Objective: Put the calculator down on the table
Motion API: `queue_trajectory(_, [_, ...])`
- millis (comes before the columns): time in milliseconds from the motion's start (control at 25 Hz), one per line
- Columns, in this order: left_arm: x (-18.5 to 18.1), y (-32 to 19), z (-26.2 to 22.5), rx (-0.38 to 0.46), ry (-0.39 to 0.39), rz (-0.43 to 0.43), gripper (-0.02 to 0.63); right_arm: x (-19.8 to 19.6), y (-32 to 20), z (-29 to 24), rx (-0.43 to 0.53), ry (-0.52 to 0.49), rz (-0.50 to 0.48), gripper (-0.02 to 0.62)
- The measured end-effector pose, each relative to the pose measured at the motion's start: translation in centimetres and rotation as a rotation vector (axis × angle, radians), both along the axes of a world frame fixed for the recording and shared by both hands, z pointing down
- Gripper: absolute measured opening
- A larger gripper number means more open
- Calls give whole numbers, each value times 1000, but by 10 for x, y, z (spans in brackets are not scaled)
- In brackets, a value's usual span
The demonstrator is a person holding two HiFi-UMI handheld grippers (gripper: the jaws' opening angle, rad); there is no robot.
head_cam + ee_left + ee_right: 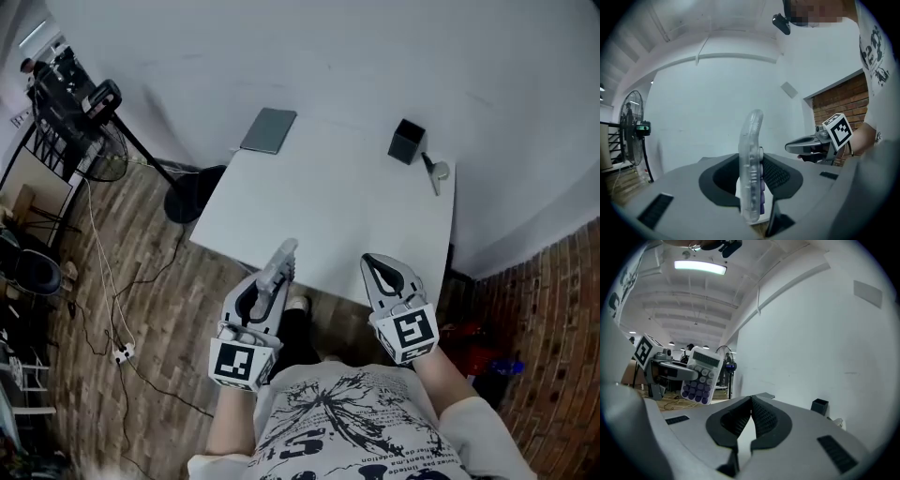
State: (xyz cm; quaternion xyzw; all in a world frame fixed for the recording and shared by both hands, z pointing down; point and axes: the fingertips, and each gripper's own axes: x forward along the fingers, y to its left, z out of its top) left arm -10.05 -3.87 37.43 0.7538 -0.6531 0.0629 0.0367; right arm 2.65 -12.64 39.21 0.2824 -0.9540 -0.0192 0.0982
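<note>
Calculator [752, 164] stands on edge, clamped between the pads of your left gripper [267, 286], at the near edge of the table [319, 206]. To its right, your right gripper [751, 404] has its jaws pressed together, holding nothing.

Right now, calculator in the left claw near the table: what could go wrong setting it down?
1. The left claw pinches the calculator on edge near one end, with most of it sticking out past the grip. It could pivot or slip on contact.
2. In the head view it sits about at the near edge of the table. Released there, it may tip off onto the wooden floor.
</note>
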Motion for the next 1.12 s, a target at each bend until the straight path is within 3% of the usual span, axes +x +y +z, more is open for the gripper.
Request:
queue_trajectory(240, [-33,-87,11,-30,2,126,140,-24,-64,6,-16,1,116,15])
queue_trajectory(600, [-69,-205,60,-187,74,352,140,-61,-151,30,-89,26,301,15])
queue_trajectory(880, [-73,-250,124,-343,99,477,140,-70,-185,64,-152,57,406,15])
queue_trajectory(1120, [-68,-273,171,-446,119,536,140,-73,-208,93,-208,72,457,15])
